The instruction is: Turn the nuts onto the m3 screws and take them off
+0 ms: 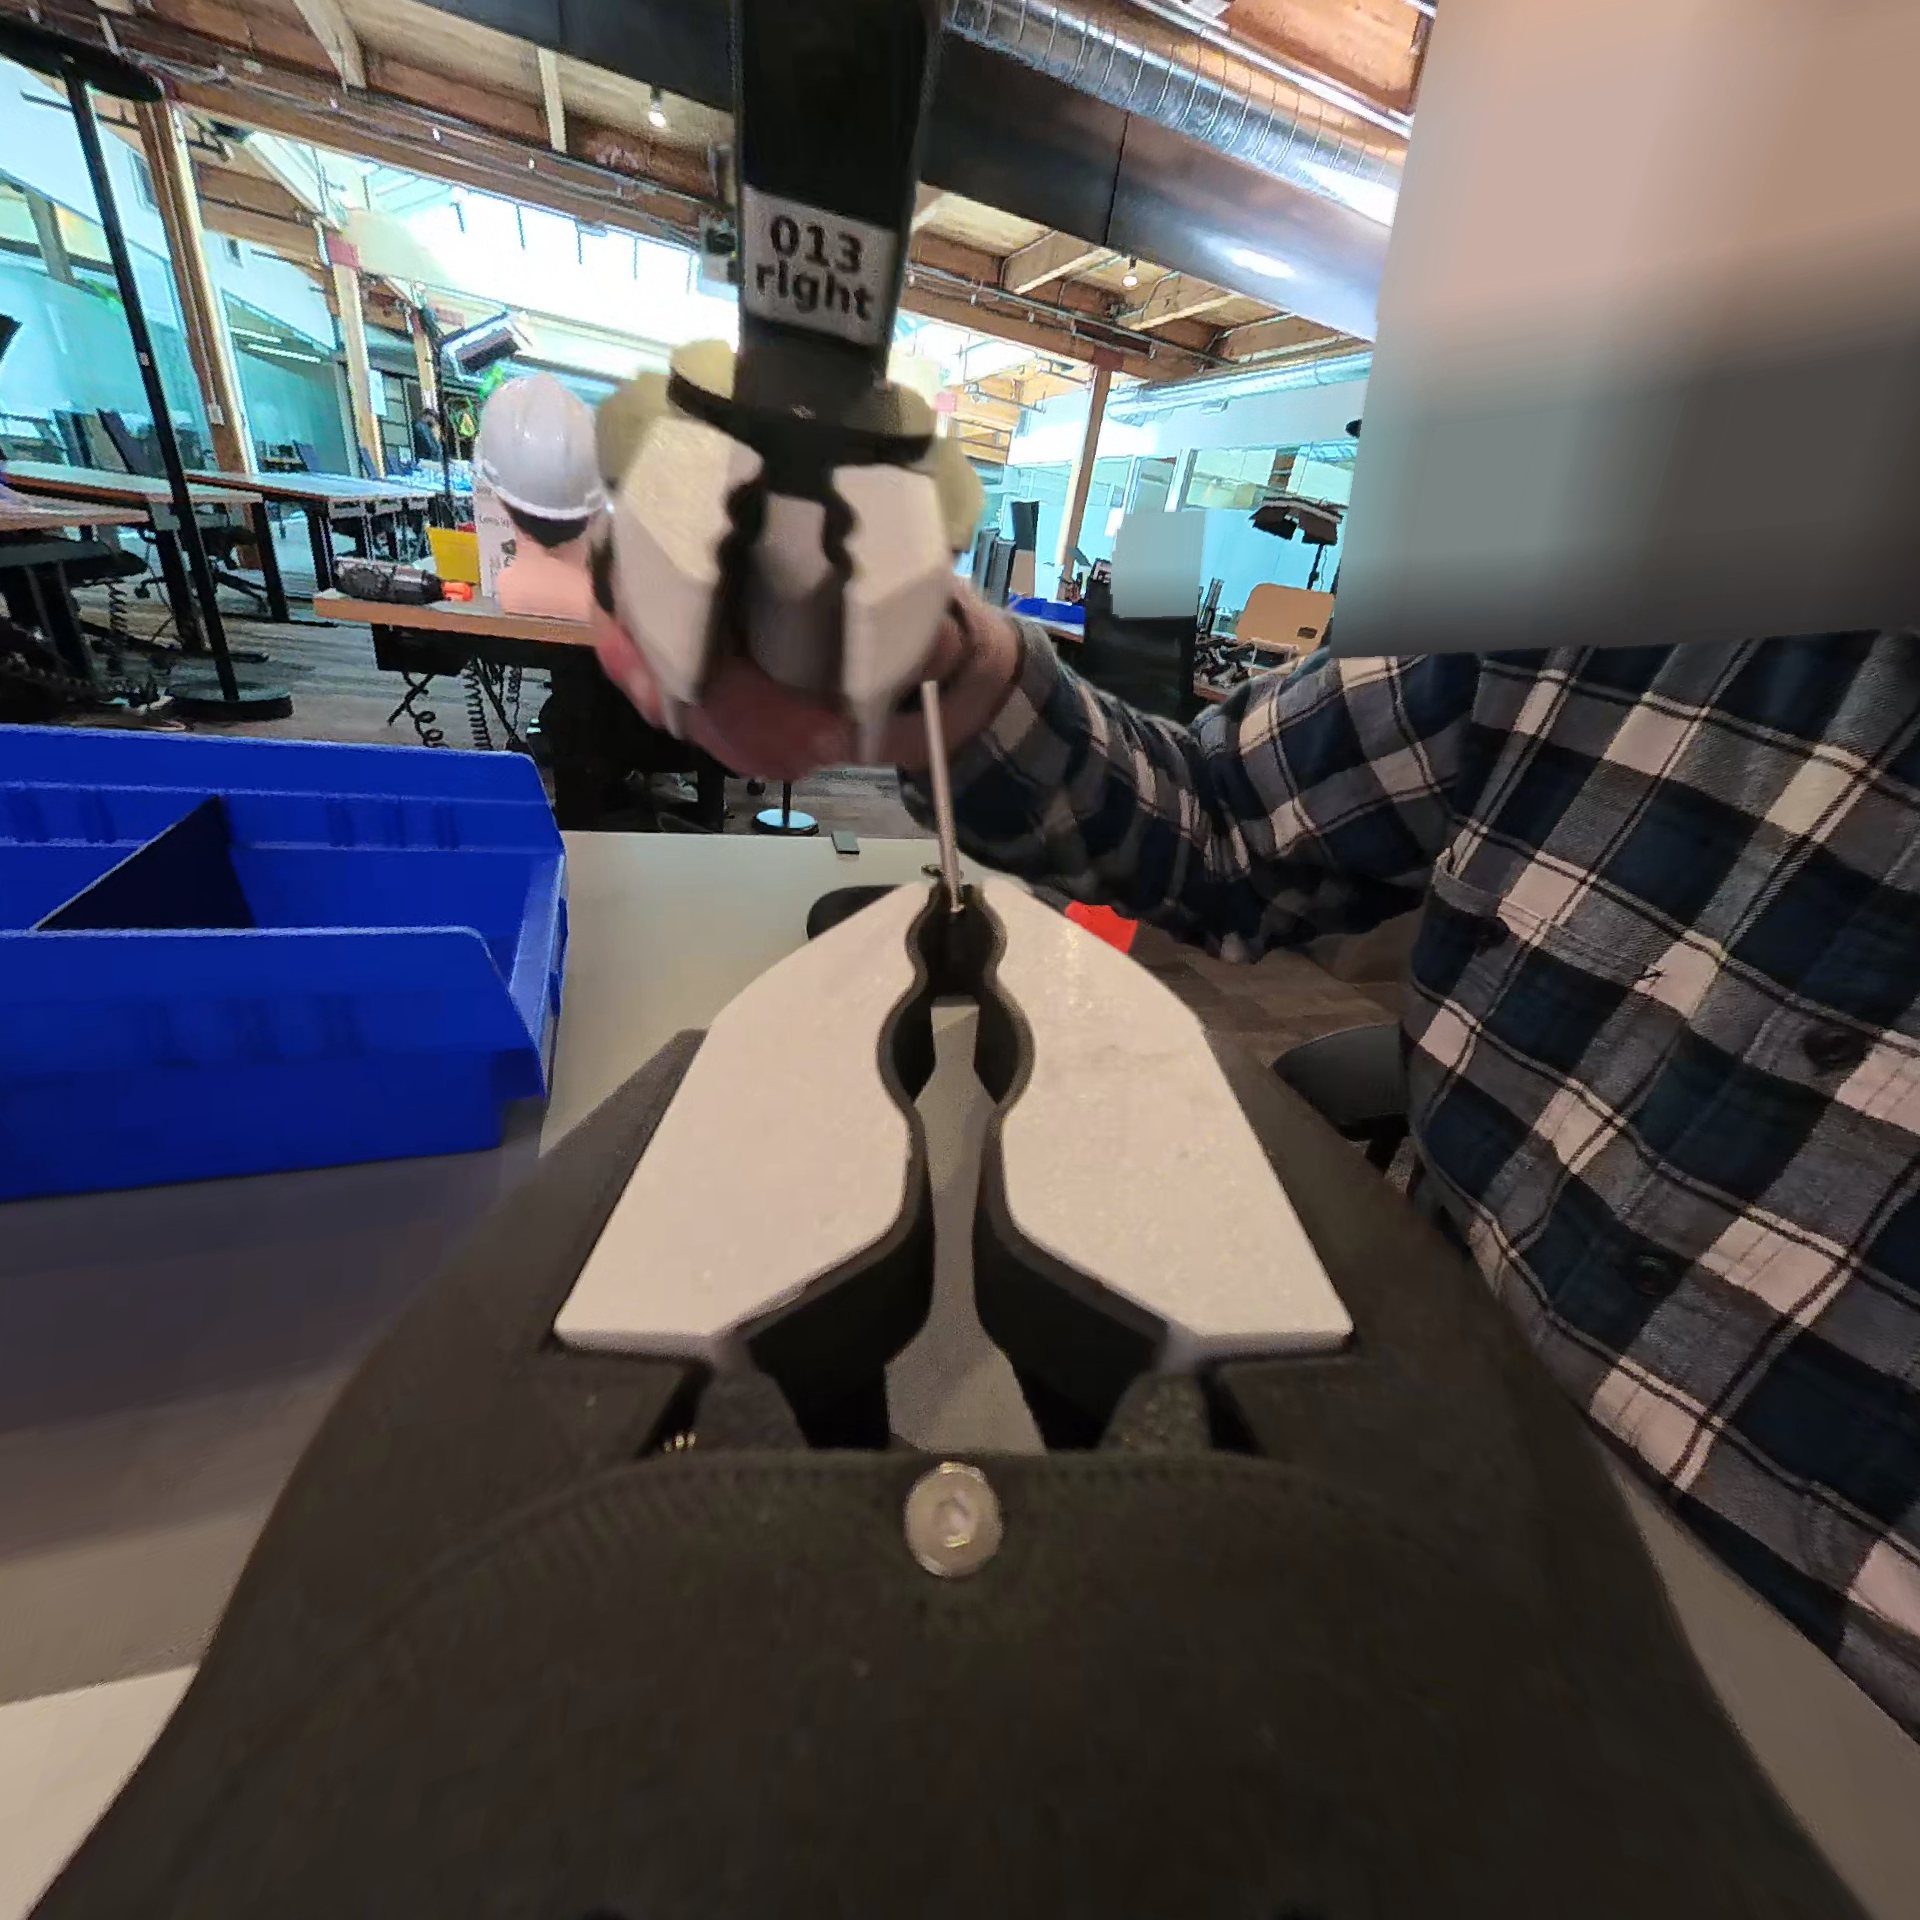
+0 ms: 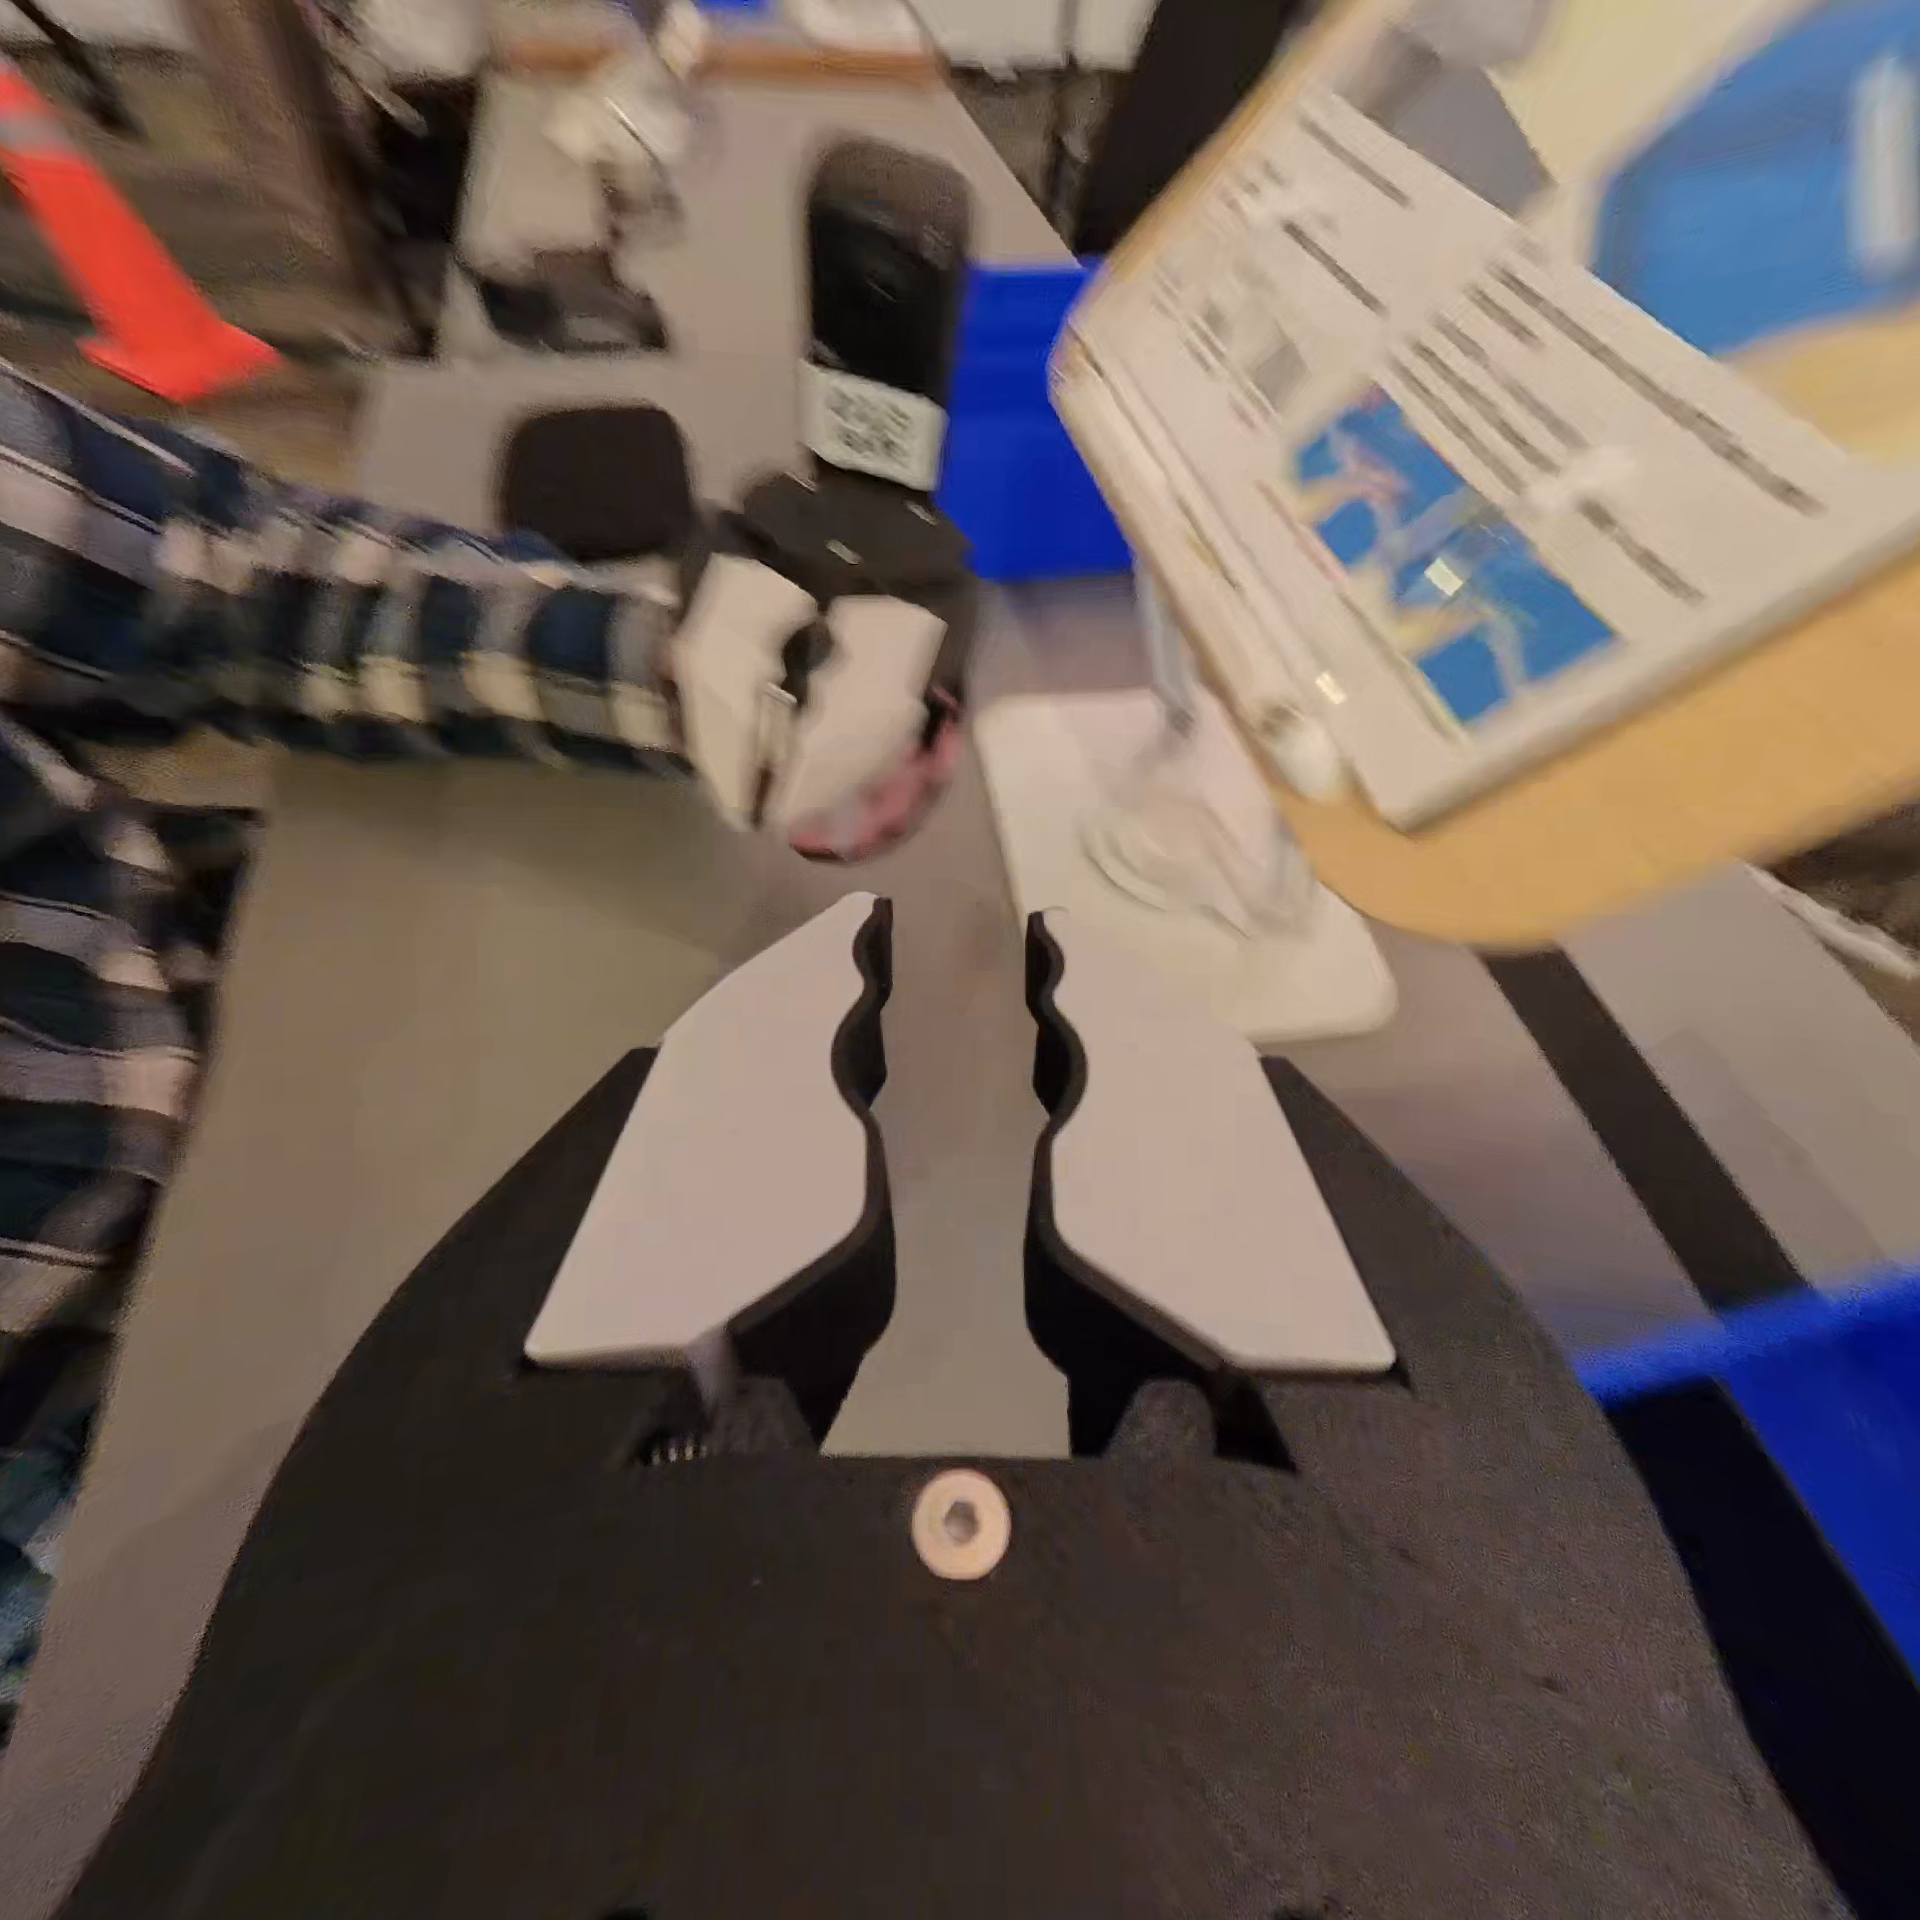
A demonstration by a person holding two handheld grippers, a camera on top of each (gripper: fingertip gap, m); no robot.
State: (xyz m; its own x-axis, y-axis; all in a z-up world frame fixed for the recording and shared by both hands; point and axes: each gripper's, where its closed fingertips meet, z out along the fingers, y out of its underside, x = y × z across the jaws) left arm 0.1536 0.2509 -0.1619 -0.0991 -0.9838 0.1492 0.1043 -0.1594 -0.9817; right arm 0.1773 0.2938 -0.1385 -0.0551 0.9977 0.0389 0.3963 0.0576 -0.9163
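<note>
My left gripper (image 1: pixel 954 904) is shut on a thin silver metal rod (image 1: pixel 940 790), pinched at the very fingertips. The rod stands nearly upright above a pale table (image 1: pixel 686 914). Its top end reaches the right gripper (image 1: pixel 774 665), which hangs above, pointing down towards the camera. In the right wrist view my right gripper (image 2: pixel 958 920) is open with nothing between its pads, above the grey table (image 2: pixel 520 935). That view is blurred. It shows the left gripper (image 2: pixel 790 748) ahead, with a short piece of the rod (image 2: pixel 771 727) between its white fingers.
Blue plastic bins (image 1: pixel 260 935) stand at the left of the table. A person's plaid sleeve (image 1: pixel 1351 831) reaches in from the right. A white stand base (image 2: pixel 1195 862) carries a tilted board with printed sheets (image 2: pixel 1455 468). An orange cone (image 2: pixel 114 270) and a black chair (image 2: pixel 597 478) are farther off. Across from one pair of fingers to the other is roughly 7 cm.
</note>
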